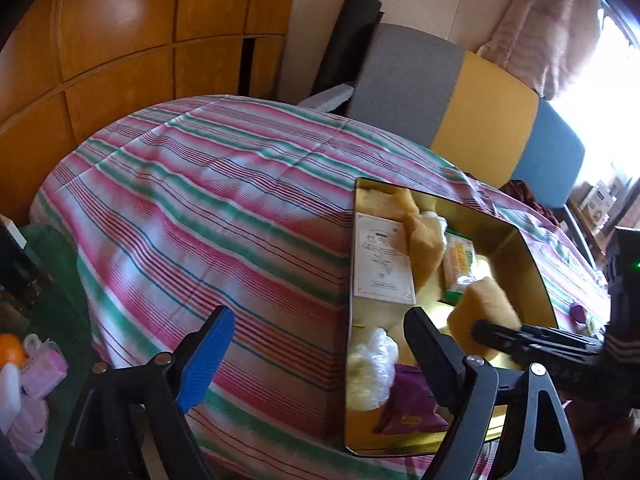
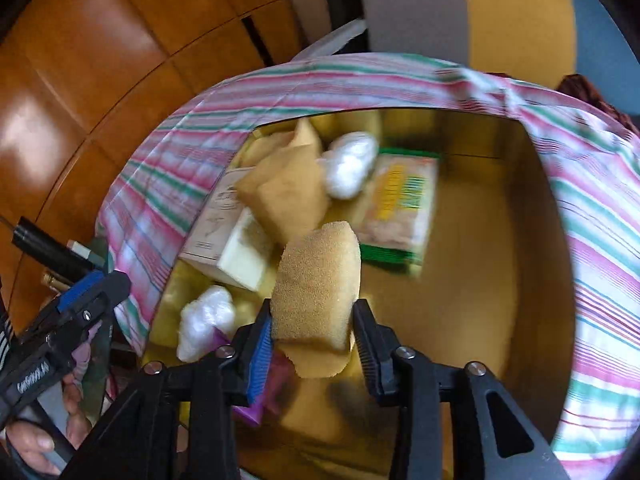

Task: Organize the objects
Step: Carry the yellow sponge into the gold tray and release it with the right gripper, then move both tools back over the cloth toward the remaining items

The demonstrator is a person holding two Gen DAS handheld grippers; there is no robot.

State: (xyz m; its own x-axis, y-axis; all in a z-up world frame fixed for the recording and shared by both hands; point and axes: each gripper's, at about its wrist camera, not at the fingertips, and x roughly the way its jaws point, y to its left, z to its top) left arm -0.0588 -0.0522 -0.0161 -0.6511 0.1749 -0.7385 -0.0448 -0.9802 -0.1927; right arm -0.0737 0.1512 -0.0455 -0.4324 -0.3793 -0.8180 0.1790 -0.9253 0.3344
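A gold tin box (image 1: 536,264) lies on the striped cloth; its gold wall also shows in the right wrist view (image 2: 532,216). Inside are a white carton (image 1: 384,264), a second sponge (image 2: 284,188), a green-yellow packet (image 2: 400,204), two white wads (image 2: 352,164) and a purple pouch (image 1: 412,404). My right gripper (image 2: 314,340) is shut on a tan sponge (image 2: 316,288) and holds it over the box; the sponge also shows in the left wrist view (image 1: 484,304). My left gripper (image 1: 320,360) is open and empty at the box's left wall.
The striped cloth (image 1: 200,208) covers a round table. Wooden cabinets (image 1: 100,40) stand behind. A grey, yellow and blue chair back (image 1: 480,112) is at the far side. Bottles and pink packs (image 1: 32,368) sit on the floor at left.
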